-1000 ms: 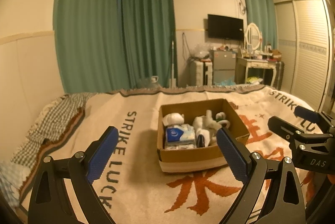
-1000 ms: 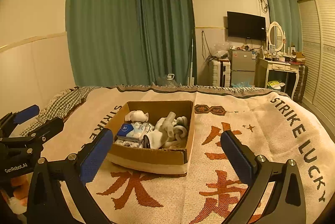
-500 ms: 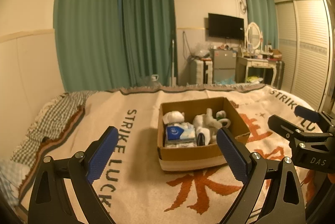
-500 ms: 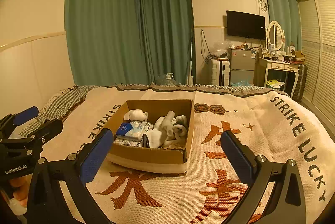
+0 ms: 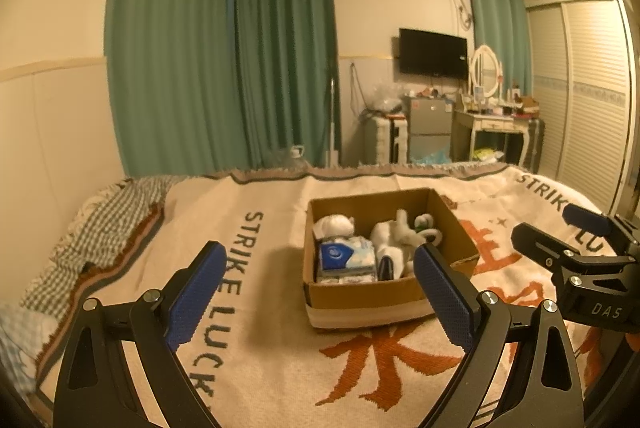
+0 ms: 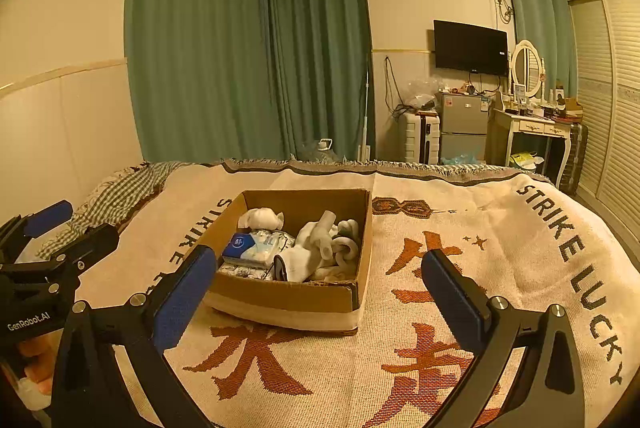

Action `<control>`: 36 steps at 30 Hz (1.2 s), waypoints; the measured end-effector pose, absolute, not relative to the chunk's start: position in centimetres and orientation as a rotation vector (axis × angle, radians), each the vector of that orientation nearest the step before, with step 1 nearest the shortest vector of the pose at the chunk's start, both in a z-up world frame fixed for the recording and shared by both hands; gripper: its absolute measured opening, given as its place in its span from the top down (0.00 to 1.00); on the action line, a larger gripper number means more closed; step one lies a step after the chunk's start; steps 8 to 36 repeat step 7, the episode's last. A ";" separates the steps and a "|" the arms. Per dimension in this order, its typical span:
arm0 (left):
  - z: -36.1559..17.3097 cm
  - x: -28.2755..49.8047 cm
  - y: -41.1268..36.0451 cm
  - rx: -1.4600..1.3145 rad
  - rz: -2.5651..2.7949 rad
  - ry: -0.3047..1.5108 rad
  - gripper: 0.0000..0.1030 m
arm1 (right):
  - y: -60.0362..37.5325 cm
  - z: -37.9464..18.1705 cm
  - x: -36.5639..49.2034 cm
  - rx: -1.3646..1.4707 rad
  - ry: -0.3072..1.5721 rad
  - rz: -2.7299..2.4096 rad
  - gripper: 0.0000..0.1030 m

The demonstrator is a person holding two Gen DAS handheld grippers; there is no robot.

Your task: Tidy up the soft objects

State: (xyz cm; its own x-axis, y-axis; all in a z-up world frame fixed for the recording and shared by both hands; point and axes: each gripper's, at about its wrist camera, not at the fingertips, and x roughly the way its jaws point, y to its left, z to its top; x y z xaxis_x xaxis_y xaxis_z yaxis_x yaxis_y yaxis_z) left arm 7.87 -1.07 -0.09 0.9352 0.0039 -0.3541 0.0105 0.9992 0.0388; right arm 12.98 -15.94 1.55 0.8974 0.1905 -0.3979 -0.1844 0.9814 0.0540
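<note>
The left tool [image 5: 320, 292] hangs above the bed with its blue-padded fingers [image 5: 196, 292] spread wide and nothing between them; the right tool [image 6: 316, 298] is likewise released and empty, also above the bed. Ahead of both, lower down, sits a box [image 5: 360, 298] on the blanket [image 5: 260, 348]: from the left wrist it lies ahead and toward the right finger, from the right wrist ahead and toward the left finger [image 6: 182, 298]. Neither tool touches it. Inside the box [image 6: 288, 298] lie a blue-and-white tissue pack [image 6: 250, 246], white socks [image 6: 316, 248] and a white bundle [image 6: 260, 218] at the back. Each tool shows at the edge of the other's view, the right one [image 5: 560, 232] beside the box's right, the left one [image 6: 60, 228] on its left.
</note>
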 end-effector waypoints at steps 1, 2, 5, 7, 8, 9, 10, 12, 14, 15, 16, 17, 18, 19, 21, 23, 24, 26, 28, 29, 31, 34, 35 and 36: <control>0.0 7.9 -1.1 0.040 -0.004 0.362 0.07 | -15.9 1.6 13.0 0.014 0.413 0.193 0.00; 0.0 7.9 -1.0 0.040 0.001 0.361 0.07 | -15.9 1.5 13.0 0.015 0.414 0.193 0.00; 0.1 7.8 -1.1 0.045 0.014 0.357 0.07 | -16.0 1.5 12.9 0.018 0.414 0.192 0.00; 0.3 7.7 -1.1 0.053 0.016 0.353 0.07 | -15.9 1.5 12.9 0.018 0.412 0.192 0.00; 0.3 7.7 -1.1 0.053 0.016 0.353 0.07 | -15.9 1.5 12.9 0.018 0.412 0.192 0.00; 0.3 7.7 -1.1 0.053 0.016 0.353 0.07 | -15.9 1.5 12.9 0.018 0.412 0.192 0.00; 0.3 7.7 -1.1 0.053 0.016 0.353 0.07 | -15.9 1.5 12.9 0.018 0.412 0.192 0.00; 0.3 7.7 -1.1 0.053 0.016 0.353 0.07 | -15.9 1.5 12.9 0.018 0.412 0.192 0.00; 0.3 7.7 -1.1 0.053 0.016 0.353 0.07 | -15.9 1.5 12.9 0.018 0.412 0.192 0.00; 0.3 7.7 -1.1 0.053 0.016 0.353 0.07 | -15.9 1.5 12.9 0.018 0.412 0.192 0.00; 0.3 7.7 -1.1 0.053 0.016 0.353 0.07 | -15.9 1.5 12.9 0.018 0.412 0.192 0.00; 0.3 7.7 -1.1 0.053 0.016 0.353 0.07 | -15.9 1.5 12.9 0.018 0.412 0.192 0.00; 0.3 7.7 -1.1 0.053 0.016 0.353 0.07 | -15.9 1.5 12.9 0.018 0.412 0.192 0.00; 0.3 7.7 -1.1 0.053 0.016 0.353 0.07 | -15.9 1.5 12.9 0.018 0.412 0.192 0.00; 0.3 7.7 -1.1 0.053 0.016 0.353 0.07 | -15.9 1.5 12.9 0.018 0.412 0.192 0.00; 0.3 7.7 -1.1 0.053 0.016 0.353 0.07 | -15.9 1.5 12.9 0.018 0.412 0.192 0.00; 0.3 7.7 -1.1 0.053 0.016 0.353 0.07 | -15.9 1.5 12.9 0.018 0.412 0.192 0.00; 0.3 7.7 -1.1 0.053 0.016 0.353 0.07 | -15.9 1.5 12.9 0.018 0.412 0.192 0.00; 0.3 7.7 -1.1 0.053 0.016 0.353 0.07 | -15.9 1.5 12.9 0.018 0.412 0.192 0.00; 0.3 7.7 -1.1 0.053 0.016 0.353 0.07 | -15.9 1.5 12.9 0.018 0.412 0.192 0.00; 0.3 7.7 -1.1 0.053 0.016 0.353 0.07 | -15.9 1.5 12.9 0.018 0.412 0.192 0.00; 0.3 7.7 -1.1 0.053 0.016 0.353 0.07 | -15.9 1.5 12.9 0.018 0.412 0.192 0.00; 0.3 7.7 -1.1 0.053 0.016 0.353 0.07 | -15.9 1.5 12.9 0.018 0.412 0.192 0.00; 0.3 7.7 -1.1 0.053 0.016 0.353 0.07 | -15.9 1.5 12.9 0.018 0.412 0.192 0.00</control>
